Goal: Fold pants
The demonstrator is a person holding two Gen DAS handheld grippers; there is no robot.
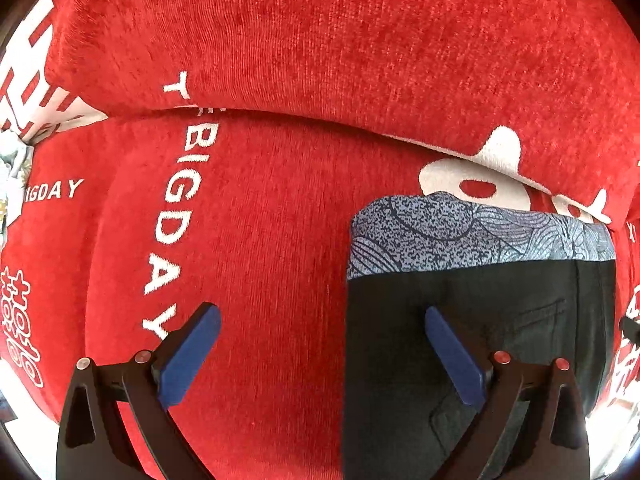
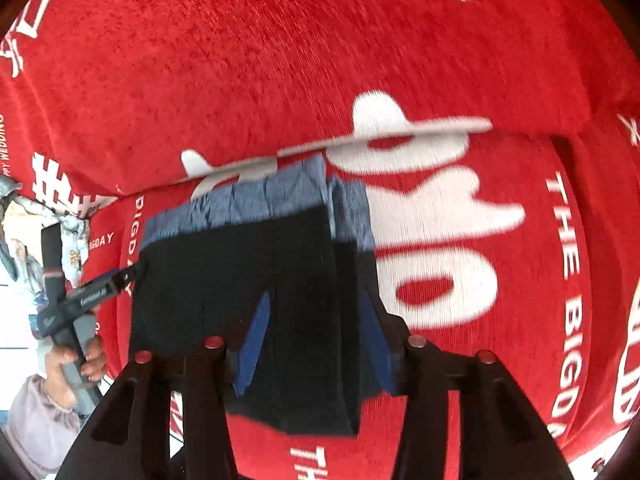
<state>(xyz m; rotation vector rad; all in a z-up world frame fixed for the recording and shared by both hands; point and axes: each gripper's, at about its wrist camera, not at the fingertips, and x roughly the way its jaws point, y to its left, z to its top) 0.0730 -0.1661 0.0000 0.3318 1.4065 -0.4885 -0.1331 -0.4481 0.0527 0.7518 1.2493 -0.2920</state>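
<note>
Black pants (image 1: 472, 360) lie folded on the red sofa seat, on top of a blue patterned garment (image 1: 460, 236). My left gripper (image 1: 322, 316) is open above the pants' left edge, one blue pad (image 1: 452, 356) over the black cloth, the other over the red seat. In the right wrist view the black pants (image 2: 240, 272) hang in front of the camera with the blue patterned garment (image 2: 264, 200) behind. My right gripper (image 2: 316, 304) is shut on a fold of the black pants. The left gripper (image 2: 92, 292) shows at the pants' left edge, held by a hand.
The red sofa cover (image 1: 280, 220) has white lettering. The backrest (image 1: 320, 40) rises behind the seat. A pile of light clothes (image 2: 24, 232) lies at the far left. A pale floor (image 1: 612, 432) shows past the seat's front edge.
</note>
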